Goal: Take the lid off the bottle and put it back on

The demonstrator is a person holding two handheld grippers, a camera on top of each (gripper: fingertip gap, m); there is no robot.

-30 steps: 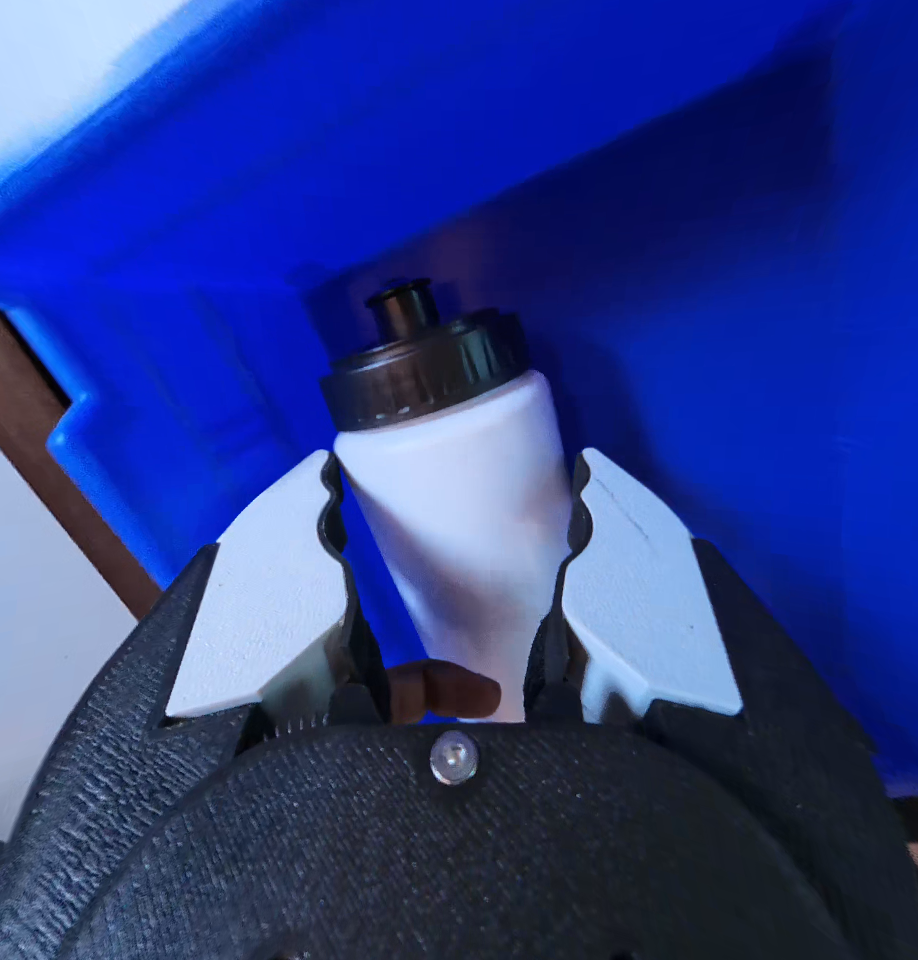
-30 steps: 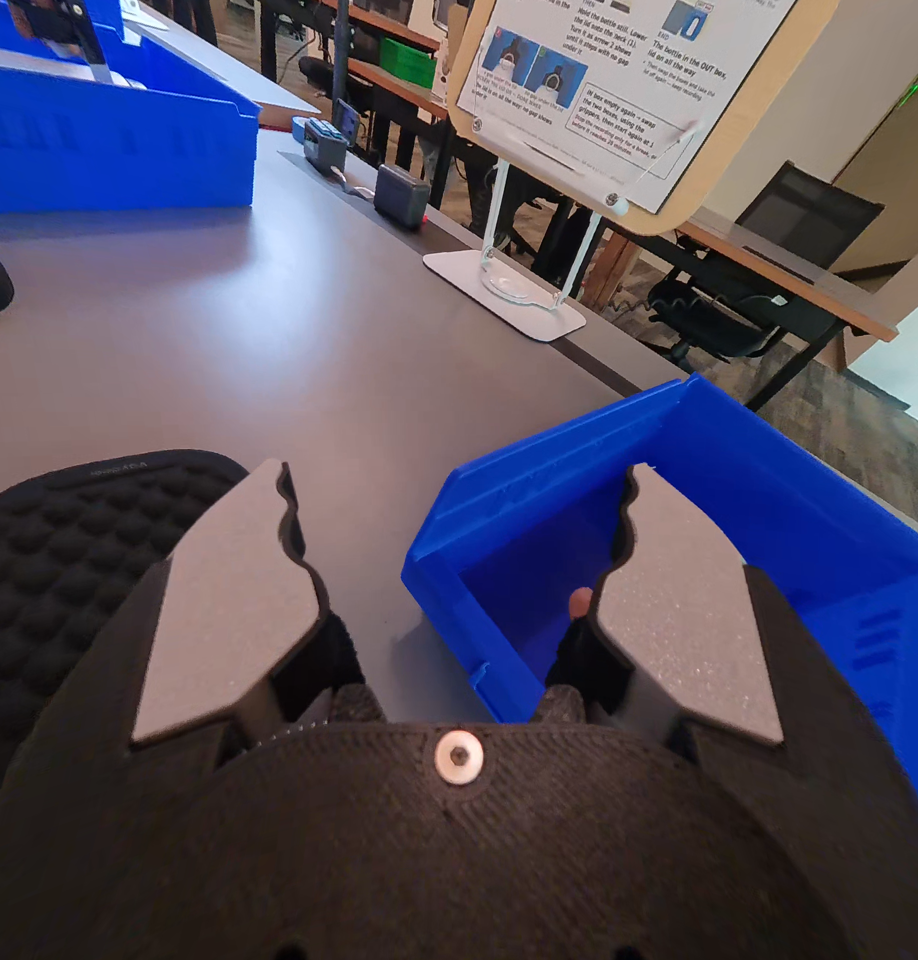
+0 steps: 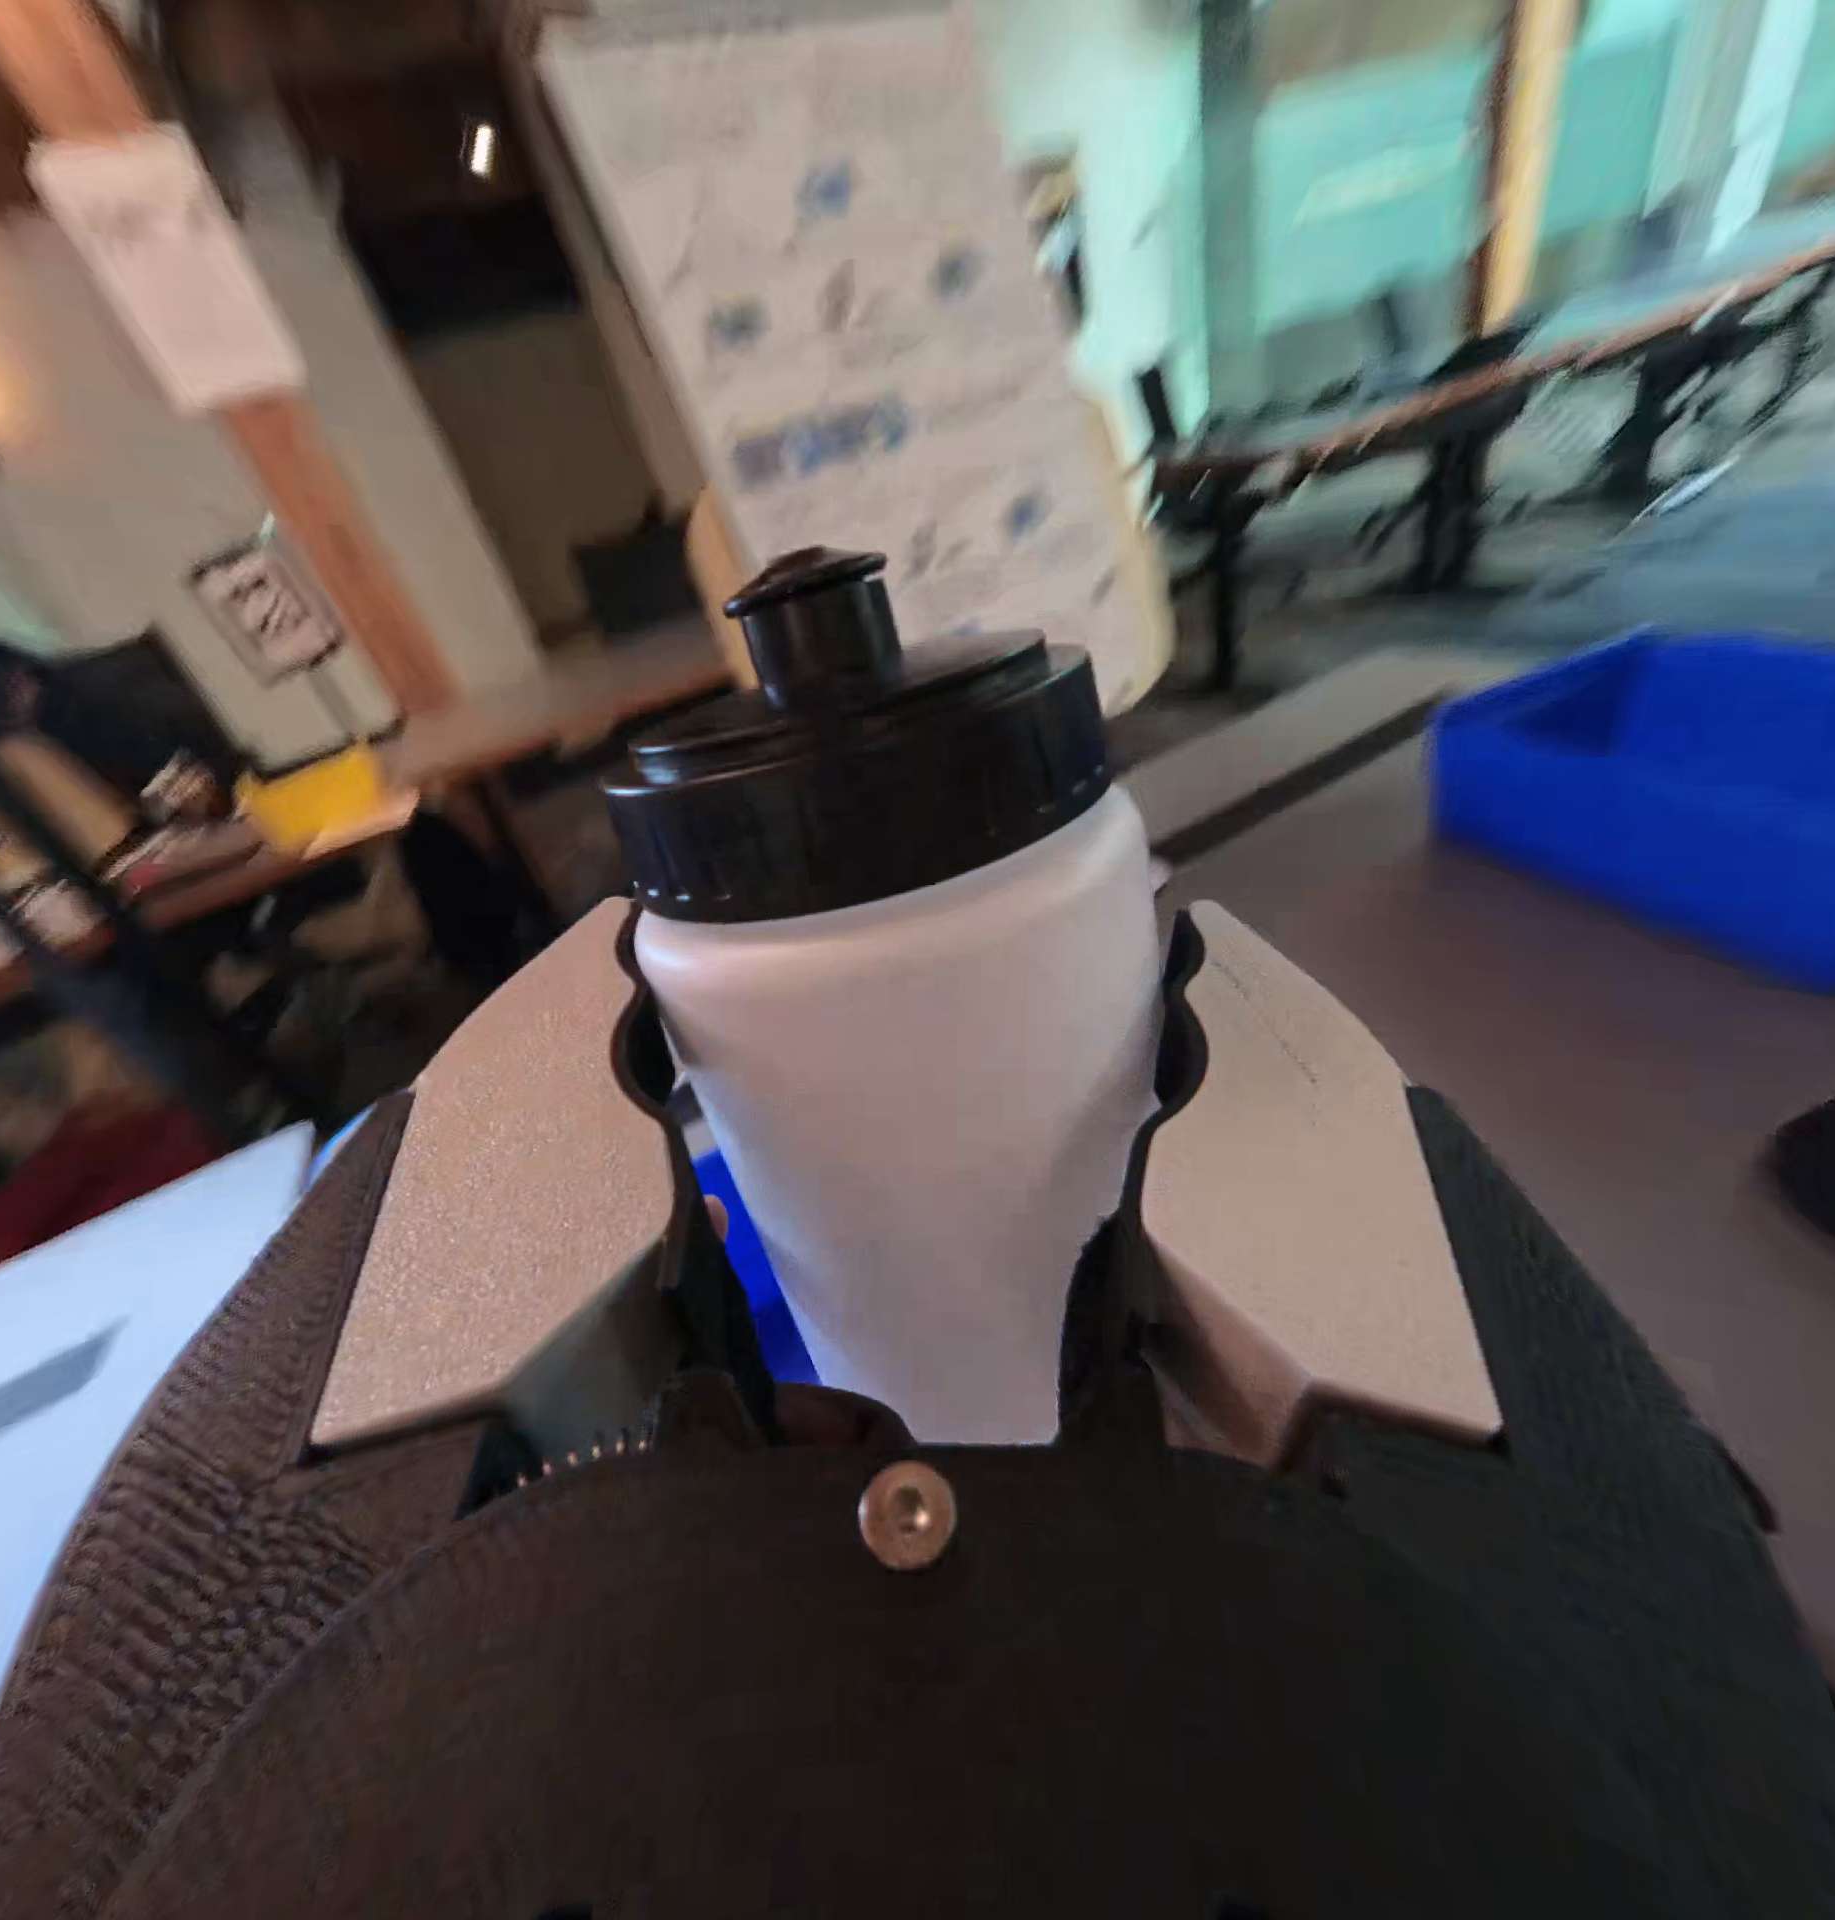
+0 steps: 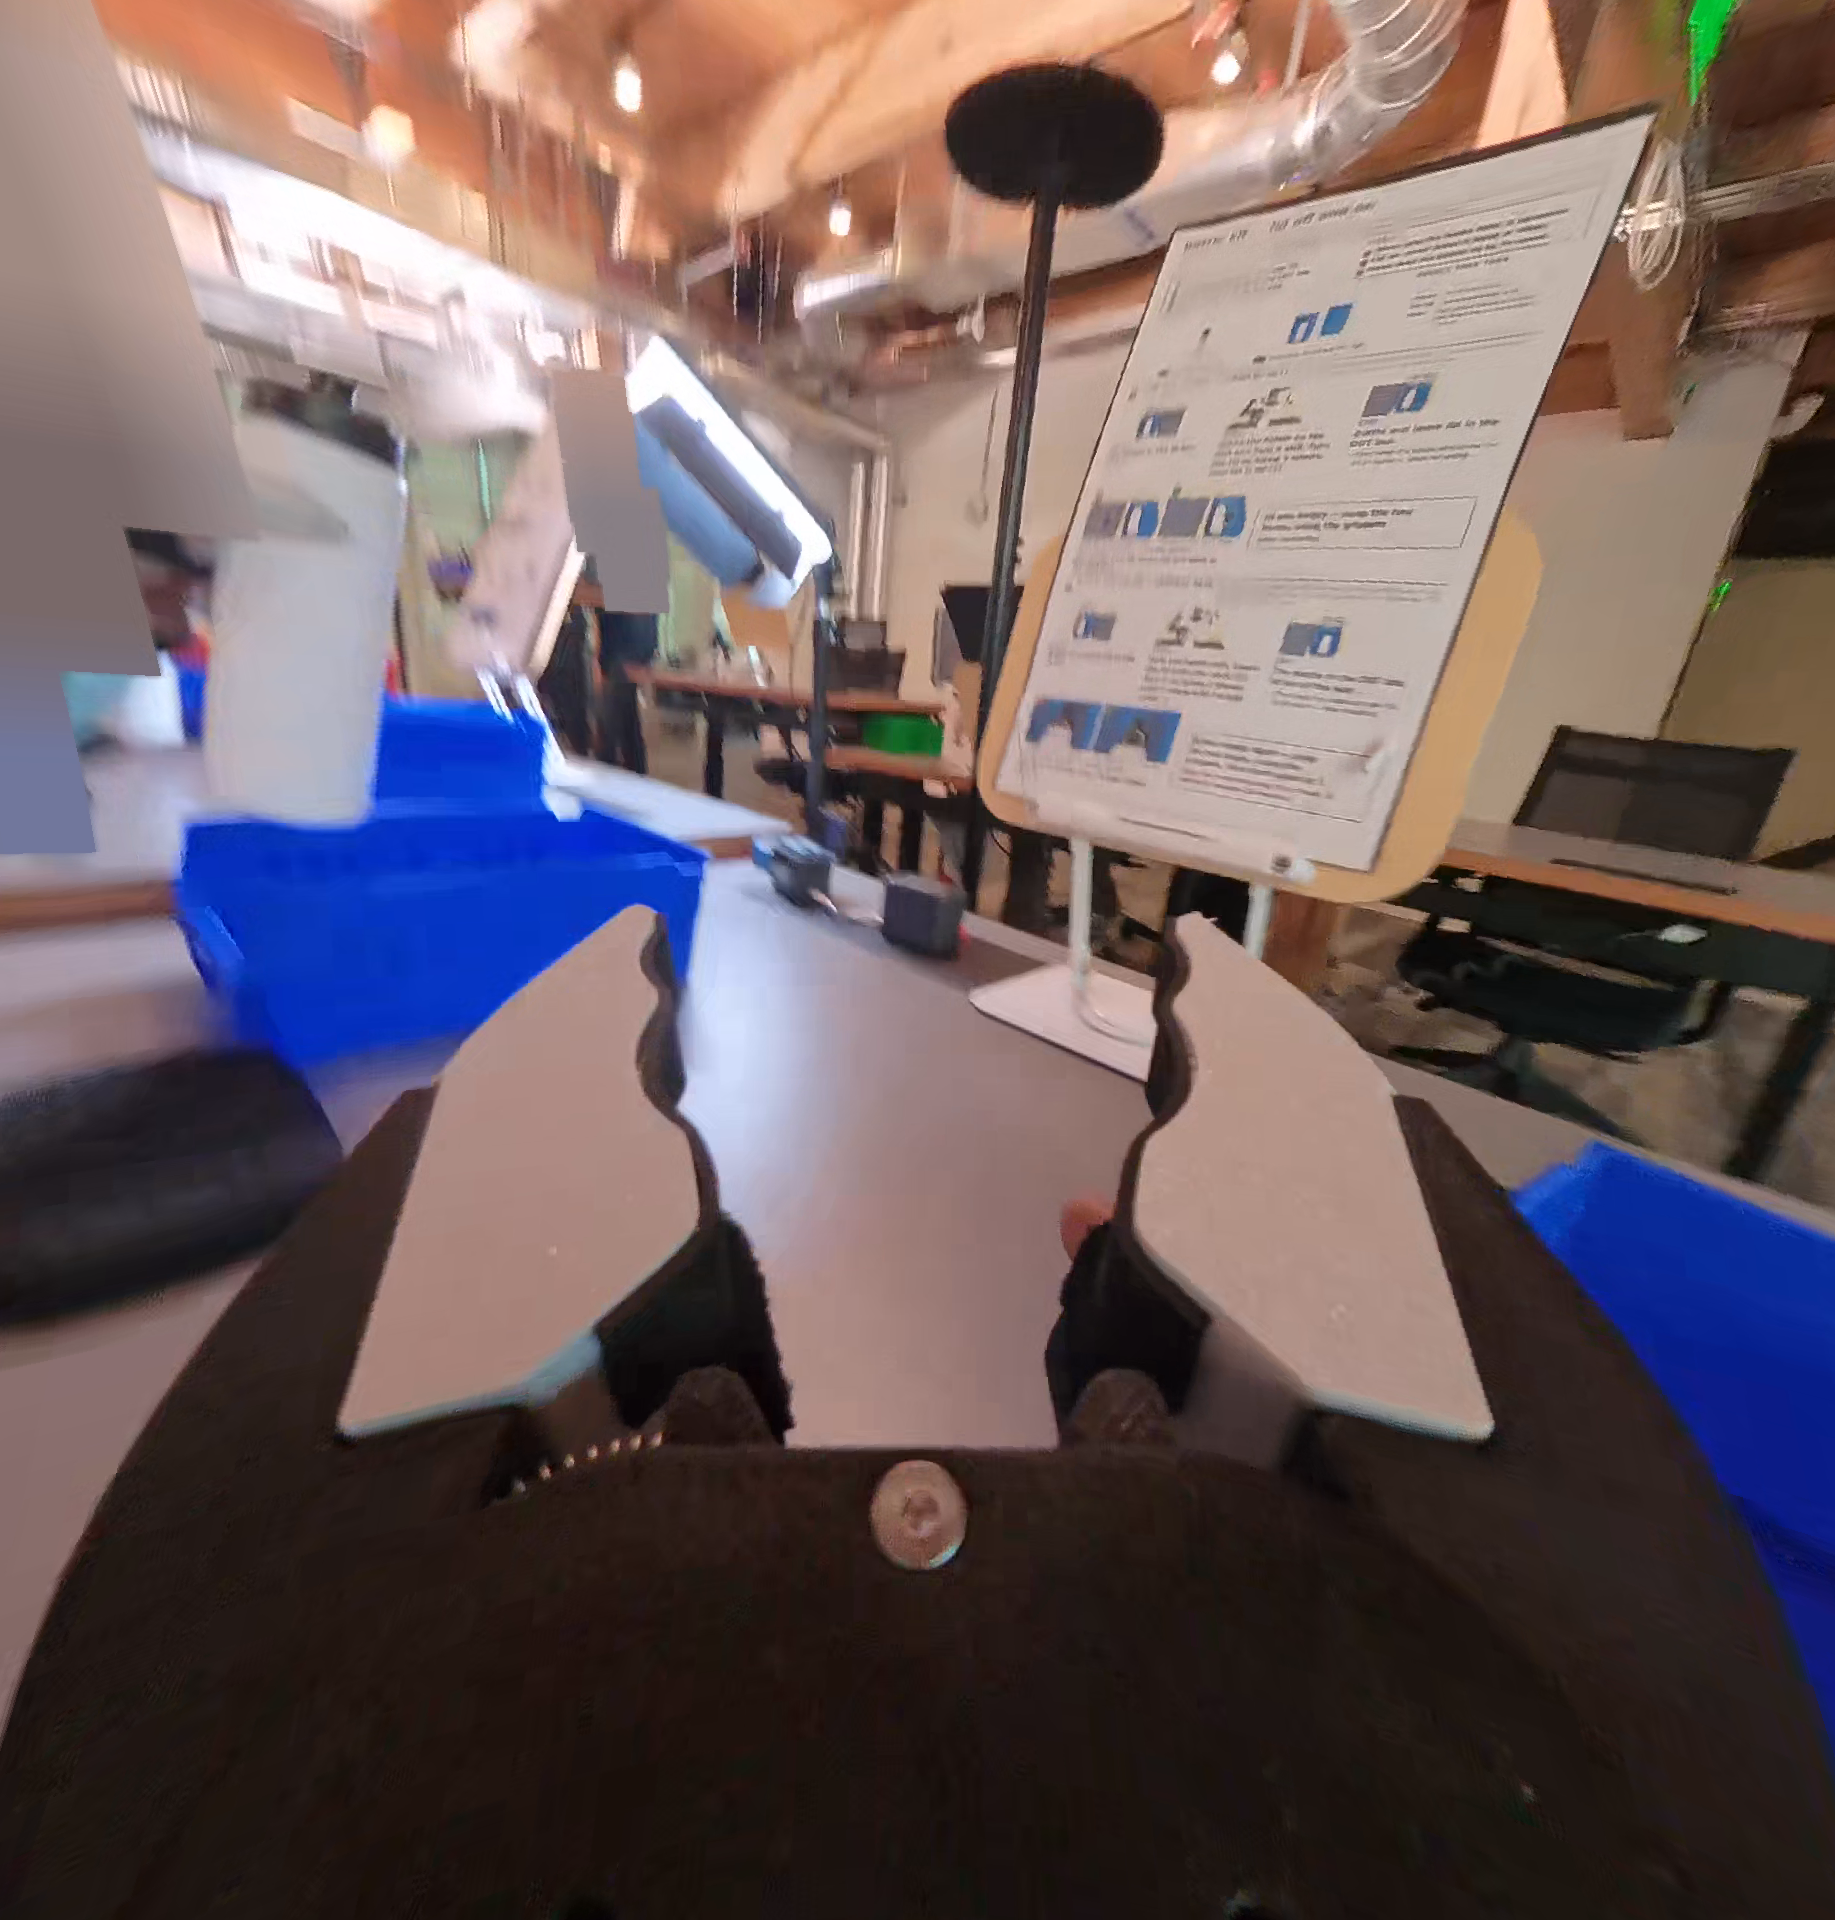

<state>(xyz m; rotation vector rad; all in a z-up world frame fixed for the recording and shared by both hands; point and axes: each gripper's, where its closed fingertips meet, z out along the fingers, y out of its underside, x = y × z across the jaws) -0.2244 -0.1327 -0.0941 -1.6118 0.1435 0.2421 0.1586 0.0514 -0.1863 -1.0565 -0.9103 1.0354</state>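
Note:
My left gripper (image 3: 908, 925) is shut on the body of a white bottle (image 3: 892, 1091), just below its black screw lid (image 3: 851, 790). The lid is on the bottle and has a pull spout on top. The bottle is upright and held in the air above the grey table (image 3: 1515, 1091). My right gripper (image 4: 913, 925) is open and empty above the table (image 4: 892, 1091). A blurred white shape with a dark top (image 4: 300, 623) stands over the far bin in the right wrist view; it looks like the bottle.
A blue bin (image 3: 1661, 800) sits on the table to the right in the left wrist view. In the right wrist view there is a blue bin (image 4: 425, 925) at far left, another (image 4: 1723, 1351) at near right, a black pad (image 4: 123, 1174), and an instruction board on a stand (image 4: 1287, 582).
My left gripper has lifted the bottle out of the blue bin into open air. My right gripper has tilted up away from the near bin and stays open.

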